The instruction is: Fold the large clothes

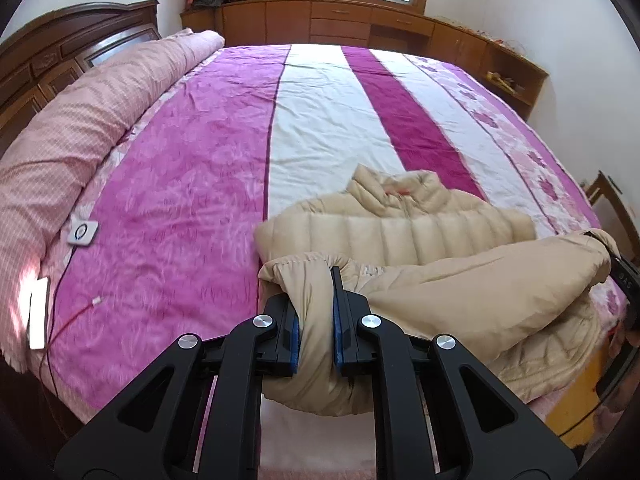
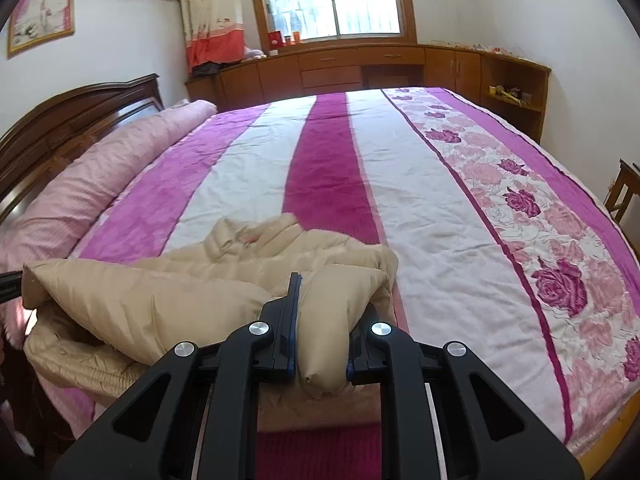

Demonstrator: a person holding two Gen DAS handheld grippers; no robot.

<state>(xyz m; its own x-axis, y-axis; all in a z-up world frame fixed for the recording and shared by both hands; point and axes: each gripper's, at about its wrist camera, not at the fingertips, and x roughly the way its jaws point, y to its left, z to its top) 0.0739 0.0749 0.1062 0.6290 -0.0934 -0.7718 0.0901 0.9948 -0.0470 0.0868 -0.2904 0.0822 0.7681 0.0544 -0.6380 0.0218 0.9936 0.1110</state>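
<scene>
I am holding the beige puffer jacket [image 1: 404, 236] near the bed's [image 1: 224, 168] near edge, its collar end lying on the striped bedspread [image 2: 336, 168]. The left hand-held gripper [image 1: 316, 316] is clamping narrowly on a bunched fold at one hem corner; the right hand-held gripper [image 2: 320, 320] is pinching the opposite corner likewise. Gripping both corners is keeping the lifted edge stretched between them, so, I judge, it can be carried over the body toward the collar as one straight fold. Padding is bulging around the pads [image 1: 339, 332]; slippage looks possible.
</scene>
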